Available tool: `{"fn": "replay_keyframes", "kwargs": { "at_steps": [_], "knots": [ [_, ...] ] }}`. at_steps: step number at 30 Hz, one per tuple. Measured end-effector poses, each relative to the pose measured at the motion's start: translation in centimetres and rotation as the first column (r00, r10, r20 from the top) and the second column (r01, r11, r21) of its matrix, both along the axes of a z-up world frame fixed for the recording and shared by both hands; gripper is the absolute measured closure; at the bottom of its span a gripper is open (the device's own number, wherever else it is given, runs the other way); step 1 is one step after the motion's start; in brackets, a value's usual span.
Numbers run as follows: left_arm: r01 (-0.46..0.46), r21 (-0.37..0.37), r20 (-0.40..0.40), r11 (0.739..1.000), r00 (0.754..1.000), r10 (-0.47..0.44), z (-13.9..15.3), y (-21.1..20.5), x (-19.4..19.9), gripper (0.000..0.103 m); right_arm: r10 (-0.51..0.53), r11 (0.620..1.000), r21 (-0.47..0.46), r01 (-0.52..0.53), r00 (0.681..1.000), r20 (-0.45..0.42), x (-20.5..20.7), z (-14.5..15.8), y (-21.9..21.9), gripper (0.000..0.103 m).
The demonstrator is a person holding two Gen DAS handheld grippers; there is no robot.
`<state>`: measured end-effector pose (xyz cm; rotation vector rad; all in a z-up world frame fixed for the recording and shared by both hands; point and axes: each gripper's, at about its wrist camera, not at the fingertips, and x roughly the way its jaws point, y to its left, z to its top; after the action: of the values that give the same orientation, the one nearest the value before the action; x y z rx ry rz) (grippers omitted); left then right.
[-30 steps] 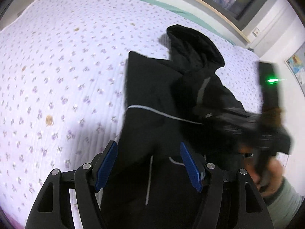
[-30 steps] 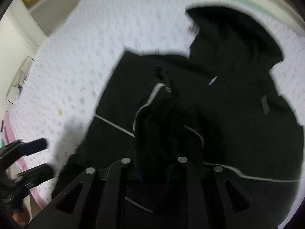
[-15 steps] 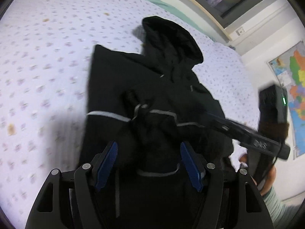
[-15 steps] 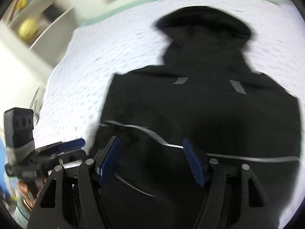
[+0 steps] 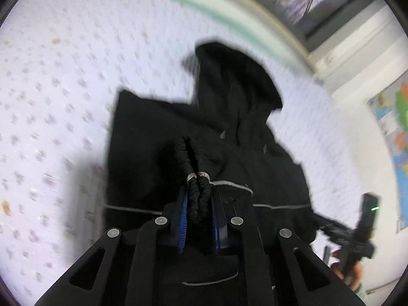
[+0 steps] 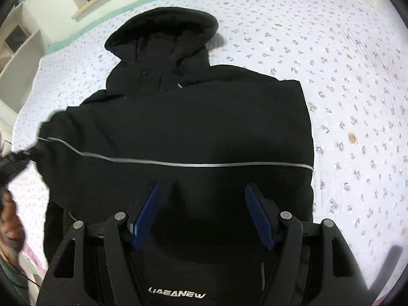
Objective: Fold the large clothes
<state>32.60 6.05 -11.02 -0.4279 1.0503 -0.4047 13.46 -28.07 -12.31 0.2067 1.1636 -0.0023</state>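
A large black hooded jacket (image 6: pixel 193 127) with a thin grey stripe across it lies spread on the bed, hood pointing away; it also shows in the left wrist view (image 5: pixel 229 132). My left gripper (image 5: pixel 199 204) is shut on the jacket's gathered elastic sleeve cuff (image 5: pixel 196 191), held over the jacket's body. It appears at the left edge of the right wrist view, holding the sleeve end (image 6: pixel 38 142). My right gripper (image 6: pixel 202 216) is open and empty, hovering above the jacket's lower part.
The bed (image 6: pixel 357 89) has a white sheet with small purple flowers and a green border at the far edge. A window sill (image 5: pixel 267 5) runs behind it. A map (image 5: pixel 392 132) hangs on the right wall. Shelves (image 6: pixel 15 58) stand at the left.
My left gripper has closed on the sleeve cuff, having been open before. My right gripper let go of the fabric, opened and pulled back to the right.
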Motion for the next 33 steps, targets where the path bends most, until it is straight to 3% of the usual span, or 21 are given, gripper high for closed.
{"fn": "replay_keyframes", "kwargs": {
  "at_steps": [2,4,7,8,9,11,12,13,14,16,20,24,29,31,33],
  "knots": [
    [-0.018,-0.025,-0.013,1.0,1.0,0.017,-0.3,2.1,-0.1,0.088,0.02,1.0,-0.014,-0.02,1.0,-0.017,1.0,-1.4,2.1,0.031],
    [-0.017,-0.065,-0.086,0.998,0.996,0.011,-2.5,3.7,0.1,0.088,0.046,0.997,-0.063,-0.048,0.998,-0.036,1.8,-3.0,4.0,0.031],
    [-0.009,-0.001,-0.218,1.0,0.976,0.008,-7.4,4.2,0.1,0.086,0.055,0.98,-0.185,-0.073,0.993,-0.103,2.8,-6.1,6.2,0.03],
    [-0.016,-0.011,-0.239,1.0,0.971,0.013,-8.4,4.4,0.0,0.085,0.048,0.978,-0.198,-0.072,0.991,-0.122,3.2,-6.9,6.3,0.03],
    [-0.037,-0.047,-0.253,0.998,0.967,0.024,-8.7,4.9,0.0,0.085,0.041,0.978,-0.199,-0.067,0.991,-0.13,3.4,-7.1,6.3,0.03],
    [-0.047,-0.05,-0.24,0.998,0.97,0.033,-7.5,5.1,-0.2,0.084,0.025,0.982,-0.179,-0.053,0.987,-0.158,3.9,-7.0,5.9,0.03],
    [-0.034,-0.007,-0.209,0.999,0.977,0.032,-6.1,4.8,-0.7,0.084,0.025,0.984,-0.172,-0.055,0.985,-0.173,4.1,-6.6,5.7,0.03],
    [-0.022,0.099,-0.164,0.995,0.986,0.038,-4.4,4.2,-1.3,0.085,0.029,0.984,-0.167,-0.06,0.983,-0.181,4.2,-6.2,5.6,0.03],
    [-0.015,0.211,-0.123,0.977,0.992,0.042,-2.7,3.4,-2.0,0.082,0.033,0.985,-0.16,-0.062,0.983,-0.179,4.1,-5.6,5.5,0.03],
    [-0.029,0.359,-0.042,0.933,0.998,0.047,0.9,1.7,-3.5,0.075,0.046,0.991,-0.115,-0.062,0.99,-0.134,3.6,-3.5,5.5,0.03],
    [-0.008,0.421,0.022,0.907,1.0,-0.001,3.7,-1.8,-4.6,0.07,0.077,0.99,-0.112,-0.081,0.996,-0.035,2.6,-0.3,6.3,0.03],
    [0.027,0.449,-0.016,0.893,1.0,-0.023,1.4,-5.1,-3.6,0.07,0.105,0.985,-0.139,-0.106,0.994,-0.014,2.7,-0.4,7.6,0.03],
    [0.073,0.48,-0.098,0.874,0.995,-0.03,-4.6,-8.9,-2.4,0.07,0.104,0.981,-0.155,-0.117,0.991,-0.087,2.6,-4.6,8.0,0.03],
    [0.081,0.509,-0.12,0.857,0.993,-0.023,-6.6,-9.5,-2.1,0.07,0.095,0.982,-0.153,-0.114,0.987,-0.128,2.6,-6.3,7.7,0.03],
    [0.074,0.506,-0.124,0.859,0.992,-0.013,-7.1,-9.3,-1.8,0.07,0.106,0.98,-0.157,-0.125,0.986,-0.126,2.6,-7.1,7.7,0.03]
  ]
}}
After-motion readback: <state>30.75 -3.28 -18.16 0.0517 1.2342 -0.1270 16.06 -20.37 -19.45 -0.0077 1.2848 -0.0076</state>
